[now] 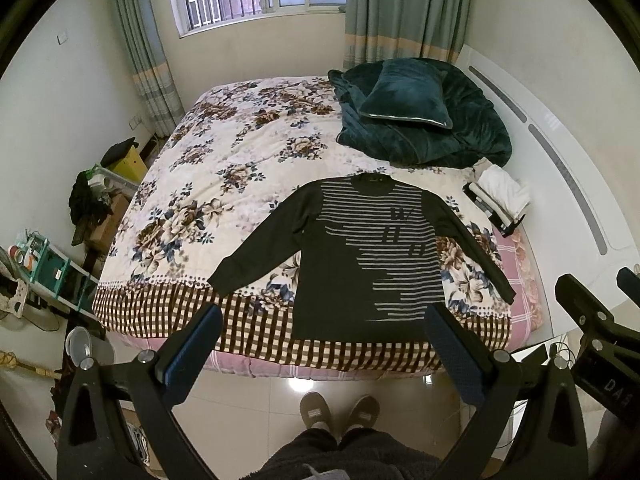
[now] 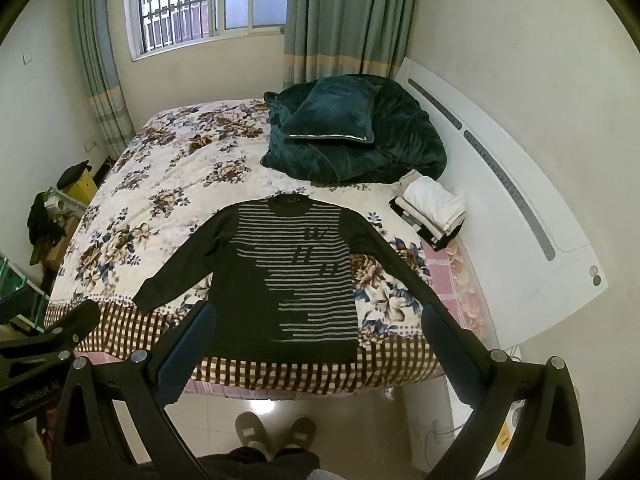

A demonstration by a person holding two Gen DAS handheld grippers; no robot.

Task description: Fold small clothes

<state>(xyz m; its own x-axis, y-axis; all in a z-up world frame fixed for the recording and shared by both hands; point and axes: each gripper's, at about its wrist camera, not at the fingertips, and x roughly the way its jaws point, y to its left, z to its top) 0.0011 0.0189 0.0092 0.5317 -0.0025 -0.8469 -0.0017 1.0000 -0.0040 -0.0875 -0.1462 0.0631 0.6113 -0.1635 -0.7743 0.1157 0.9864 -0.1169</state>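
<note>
The dark striped sweater (image 1: 360, 256) lies flat, front up, at the near edge of the bed (image 1: 192, 184), sleeves spread, hem on the checked border. Folded white clothes (image 1: 502, 192) sit by the right edge, a green pillow (image 1: 404, 96) toward the far right corner. My left tool (image 1: 324, 344) and right tool (image 2: 316, 340) hang above the near edge, both released, grasping nothing.

The dark long-sleeved knit sweater with grey horizontal stripes (image 1: 360, 256) (image 2: 288, 280) lies flat and unfolded, front up. Its collar points to 12 o'clock, its hem to 6, and both sleeves spread toward 8 and 4.
</note>
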